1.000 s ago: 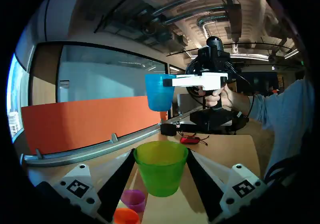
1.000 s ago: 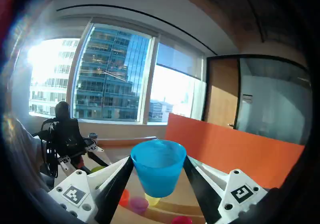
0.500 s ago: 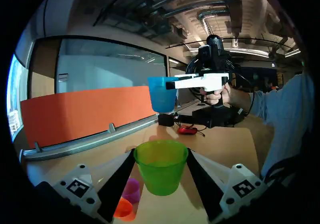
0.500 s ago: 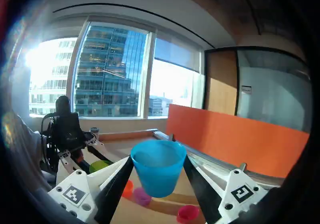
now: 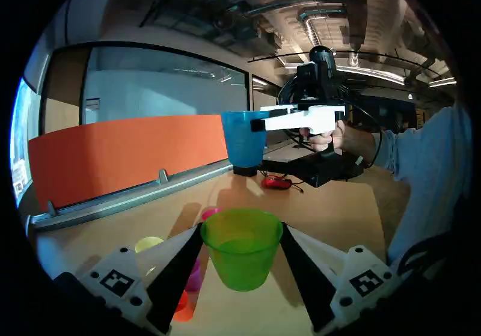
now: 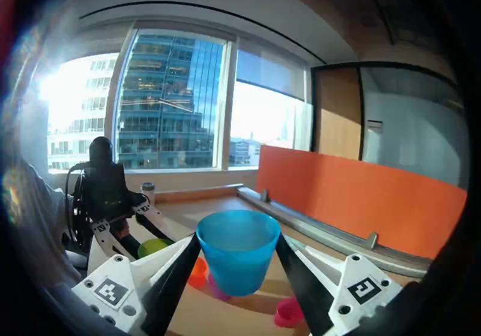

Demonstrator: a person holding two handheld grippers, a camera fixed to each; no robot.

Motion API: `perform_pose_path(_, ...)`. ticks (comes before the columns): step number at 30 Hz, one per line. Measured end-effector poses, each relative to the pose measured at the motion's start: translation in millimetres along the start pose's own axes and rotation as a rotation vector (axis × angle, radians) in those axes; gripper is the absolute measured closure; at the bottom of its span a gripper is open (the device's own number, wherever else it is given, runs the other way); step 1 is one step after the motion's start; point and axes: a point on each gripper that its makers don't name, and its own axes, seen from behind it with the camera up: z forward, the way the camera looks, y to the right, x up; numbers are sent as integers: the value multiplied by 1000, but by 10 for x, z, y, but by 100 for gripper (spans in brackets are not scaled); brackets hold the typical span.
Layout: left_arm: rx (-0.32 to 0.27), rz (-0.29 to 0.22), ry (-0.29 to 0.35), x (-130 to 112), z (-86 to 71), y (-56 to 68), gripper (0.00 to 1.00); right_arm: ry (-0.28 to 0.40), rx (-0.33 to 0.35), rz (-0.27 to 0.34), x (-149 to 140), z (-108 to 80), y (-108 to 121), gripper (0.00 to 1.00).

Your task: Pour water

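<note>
Shifted: one green cup (image 5: 242, 255), one blue cup (image 6: 238, 252).

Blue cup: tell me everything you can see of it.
The blue cup is a plain, tapered tumbler, plastic by its look, with no handle or lid. It sits upright, mouth up, clamped between the two fingers of the right gripper. It is held in the air above the wooden table, touching nothing else. Whether it holds water cannot be told.
</note>
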Motion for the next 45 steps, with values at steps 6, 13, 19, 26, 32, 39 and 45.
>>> perform_pose_path(6, -8, 1, -40, -161, 4, 35, 11, -27, 19, 8, -205, 6, -50, 9)
perform_pose_path(13, -18, -4, -71, -273, 8, 71, 11, -61, 34, 10, -373, -1, -60, 9)
perform_pose_path(19, -23, -7, -97, -384, 28, 78, 11, -95, 48, 4, -512, -19, -79, 8)
perform_pose_path(26, -35, -6, -126, -485, 57, 112, 11, -139, 65, 9, -712, -17, -104, 8)
perform_pose_path(32, -44, -8, -150, -558, 82, 122, 11, -184, 80, 20, -904, -25, -112, 8)
perform_pose_path(39, -56, -10, -186, -656, 116, 124, 11, -241, 80, 12, -1129, -20, -89, 7)
perform_pose_path(45, -71, -3, -226, -773, 164, 136, 11, -270, 89, 19, -1285, -3, -87, 7)
